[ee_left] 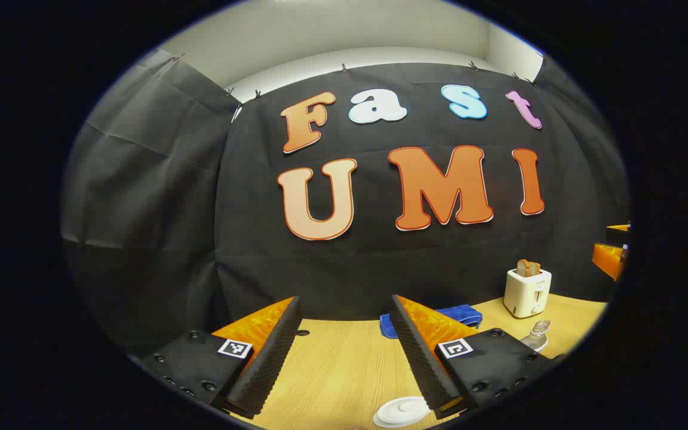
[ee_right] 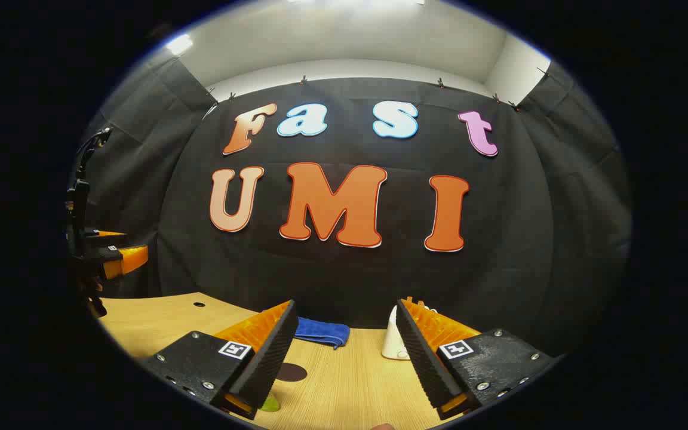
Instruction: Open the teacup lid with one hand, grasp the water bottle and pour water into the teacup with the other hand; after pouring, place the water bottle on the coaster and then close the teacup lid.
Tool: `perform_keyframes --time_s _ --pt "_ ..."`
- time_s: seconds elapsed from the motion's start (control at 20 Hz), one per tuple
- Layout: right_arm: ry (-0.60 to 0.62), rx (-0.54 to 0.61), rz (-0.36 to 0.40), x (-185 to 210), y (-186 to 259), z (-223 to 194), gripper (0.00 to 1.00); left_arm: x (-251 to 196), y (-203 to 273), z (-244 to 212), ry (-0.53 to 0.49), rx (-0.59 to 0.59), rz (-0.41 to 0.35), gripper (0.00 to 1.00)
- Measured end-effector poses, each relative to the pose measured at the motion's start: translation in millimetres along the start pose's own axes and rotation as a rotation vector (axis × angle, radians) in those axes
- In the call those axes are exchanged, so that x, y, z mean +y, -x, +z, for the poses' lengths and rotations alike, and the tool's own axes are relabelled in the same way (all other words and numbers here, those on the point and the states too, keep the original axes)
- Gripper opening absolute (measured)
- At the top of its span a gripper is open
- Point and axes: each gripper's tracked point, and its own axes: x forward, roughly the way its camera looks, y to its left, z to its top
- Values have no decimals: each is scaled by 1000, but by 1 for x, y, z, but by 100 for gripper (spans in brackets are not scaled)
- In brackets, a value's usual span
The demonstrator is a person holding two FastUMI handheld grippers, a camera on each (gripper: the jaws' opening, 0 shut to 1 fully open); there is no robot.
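Observation:
In the left gripper view my left gripper [ee_left: 345,304] is open above the wooden table [ee_left: 332,364], with nothing between its fingers. A round white teacup lid [ee_left: 404,411] lies just below it, beside its right-hand finger. The top of a clear water bottle [ee_left: 538,332] peeks out behind that finger's mount. In the right gripper view my right gripper [ee_right: 344,306] is also open and empty. A dark round coaster [ee_right: 291,372] lies on the table by its left-hand finger. The left gripper [ee_right: 111,257] hangs in the air at the far left.
A white toaster [ee_left: 527,291] with toast in it stands at the back right and shows behind a finger [ee_right: 393,340]. A folded blue cloth [ee_left: 457,313] [ee_right: 320,330] lies by the black wall. A small green thing [ee_right: 270,404] sticks out under the left-hand finger.

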Motion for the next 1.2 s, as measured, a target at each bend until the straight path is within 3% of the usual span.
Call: perform_keyframes --time_s 0.85,1.2 --pt "-9 -29 -3 -5 -5 18 98 5 -2 19 -8 -37 36 96" --pt "-8 24 50 14 -3 -9 99 -1 -2 -12 47 25 -19 96"
